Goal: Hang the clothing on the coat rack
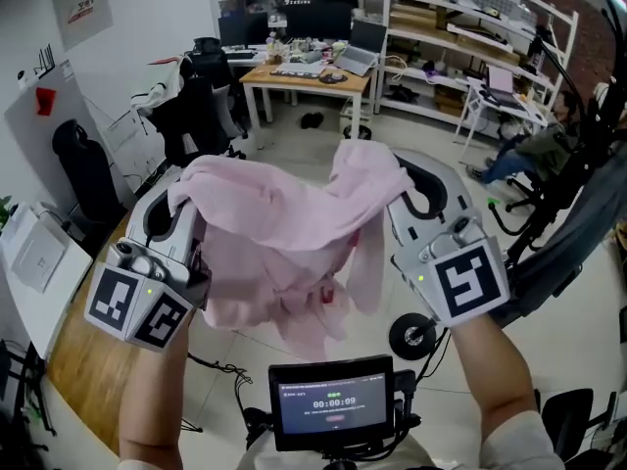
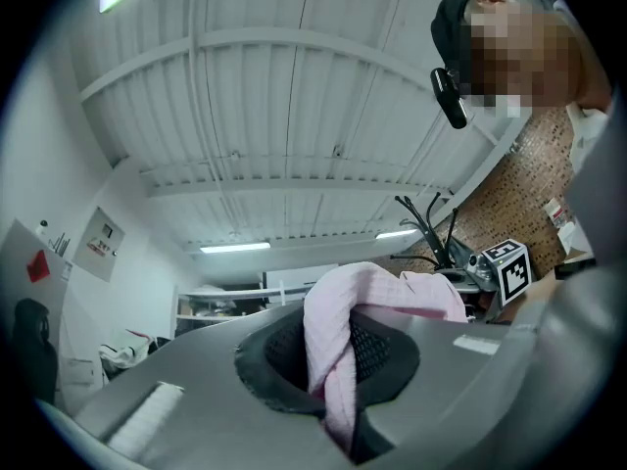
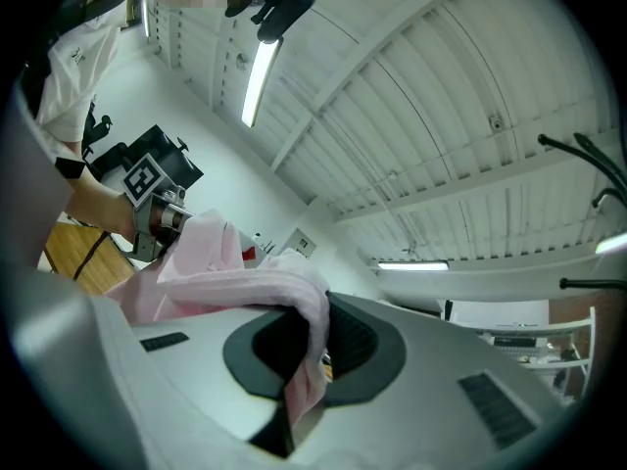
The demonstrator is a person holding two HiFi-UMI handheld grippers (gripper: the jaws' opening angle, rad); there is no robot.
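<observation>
**Clerk:** Entry one, the left gripper (image 1: 176, 213)?

**Keeper:** Grey hand-held two-jaw gripper with a square-marker cube (image 1: 137, 306). The jaws are pinched almost together on a twisted fold of the pale pink soft fabric garment (image 1: 284, 248). In the left gripper view, that fold (image 2: 331, 346) runs between the dark pads and hangs out below them.

**Clerk:** Entry two, the right gripper (image 1: 416, 199)?

**Keeper:** Same make. The jaws are clamped tight on another edge of the same garment. In the right gripper view, the cloth (image 3: 245, 287) drapes over one jaw and drops down through the narrow gap.

**Clerk:** Where is the garment?

**Keeper:** It rests on no surface. It is slung in the air between the two grippers, with the bunched top edge spanning from one to the other. The middle droops above a small black display screen (image 1: 333, 404).

**Clerk:** Other stock?

**Keeper:** A light wooden desk (image 1: 304, 78) stands well behind, loaded with monitors and a laptop. A black office chair (image 1: 201, 101) is to its left. A wooden tabletop (image 1: 73, 360) sits at the left edge of the head view.
</observation>
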